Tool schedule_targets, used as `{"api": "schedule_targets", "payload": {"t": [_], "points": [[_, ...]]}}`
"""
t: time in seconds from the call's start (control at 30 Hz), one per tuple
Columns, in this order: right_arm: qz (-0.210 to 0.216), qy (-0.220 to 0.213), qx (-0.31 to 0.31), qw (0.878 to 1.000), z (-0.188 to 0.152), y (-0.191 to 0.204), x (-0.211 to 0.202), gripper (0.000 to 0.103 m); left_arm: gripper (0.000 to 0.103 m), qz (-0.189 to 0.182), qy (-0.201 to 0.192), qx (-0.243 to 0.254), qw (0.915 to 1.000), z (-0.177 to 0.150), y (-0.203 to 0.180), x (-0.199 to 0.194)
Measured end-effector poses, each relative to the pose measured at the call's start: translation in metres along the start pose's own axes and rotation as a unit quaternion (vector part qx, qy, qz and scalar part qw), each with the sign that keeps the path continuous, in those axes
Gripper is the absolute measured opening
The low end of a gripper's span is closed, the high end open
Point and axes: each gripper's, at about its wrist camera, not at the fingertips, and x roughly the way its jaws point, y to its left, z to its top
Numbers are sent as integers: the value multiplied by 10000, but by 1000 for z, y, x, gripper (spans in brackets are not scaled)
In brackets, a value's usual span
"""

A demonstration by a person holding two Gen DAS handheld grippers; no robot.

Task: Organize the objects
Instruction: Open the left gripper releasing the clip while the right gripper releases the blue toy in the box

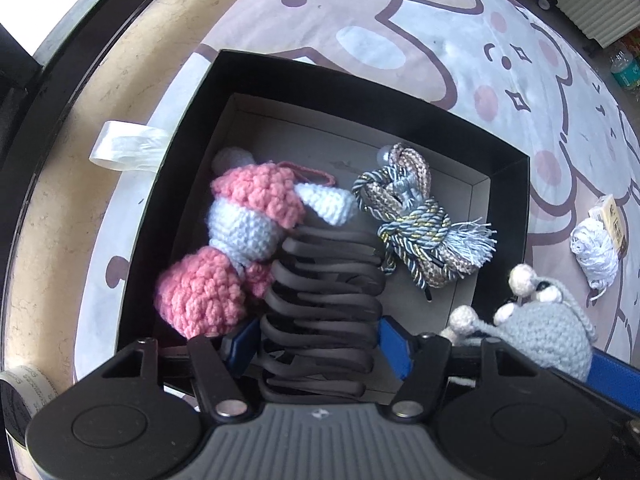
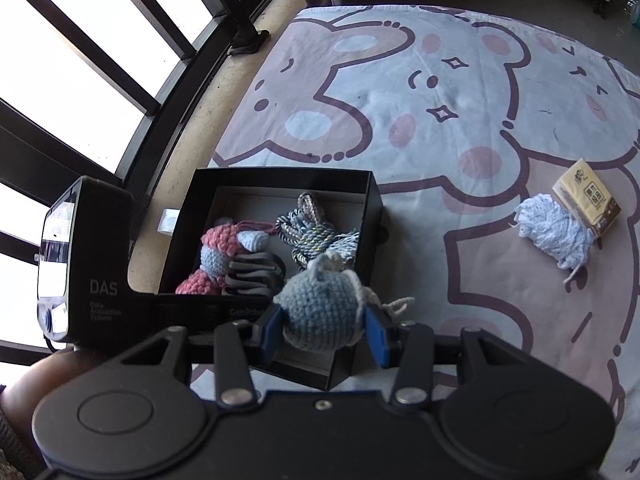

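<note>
A black open box point(image 1: 192, 128) point(image 2: 372, 200) sits on the rug. Inside lie a pink and pale blue crochet toy point(image 1: 240, 240) point(image 2: 216, 252) and a bundle of braided cords point(image 1: 420, 216) point(image 2: 312, 232). My left gripper point(image 1: 320, 344) point(image 2: 256, 276) is shut on a dark ribbed strap piece point(image 1: 324, 300) and holds it over the box. My right gripper point(image 2: 324, 328) is shut on a grey-blue crochet toy point(image 2: 320, 312) with cream feelers, just above the box's near right corner; the toy also shows in the left wrist view point(image 1: 540, 328).
A ball of white yarn point(image 2: 556, 236) point(image 1: 596, 252) and a yellow tissue pack point(image 2: 588, 200) lie on the cartoon-print rug point(image 2: 440, 92) to the right. A clear tape strip point(image 1: 128, 148) lies left of the box. A window railing point(image 2: 120, 60) runs along the left.
</note>
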Motion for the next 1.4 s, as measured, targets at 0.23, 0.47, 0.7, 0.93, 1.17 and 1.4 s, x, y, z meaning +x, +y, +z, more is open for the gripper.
{"api": "schedule_targets", "payload": {"t": [0.23, 0.47, 0.7, 0.93, 1.17, 1.4], "points": [[182, 139, 338, 9992, 0, -8, 9, 46, 66, -287, 110, -251, 9992, 2, 11, -2], [337, 207, 515, 9979, 1, -8, 12, 46, 67, -493, 10, -450, 9978, 1, 20, -22], [253, 347, 287, 9987, -2, 5, 16, 46, 69, -367, -6, -341, 9987, -1, 20, -28], [237, 224, 292, 9990, -2, 3, 8, 45, 69, -371, -246, -245, 9987, -1, 17, -36], [178, 79, 307, 9993, -1, -2, 0, 29, 69, -607, -635, 65, 9961, 0, -5, -40], [217, 62, 232, 9995, -4, -7, -5, 29, 69, -216, -932, 718, 9928, 4, -29, -26]]}}
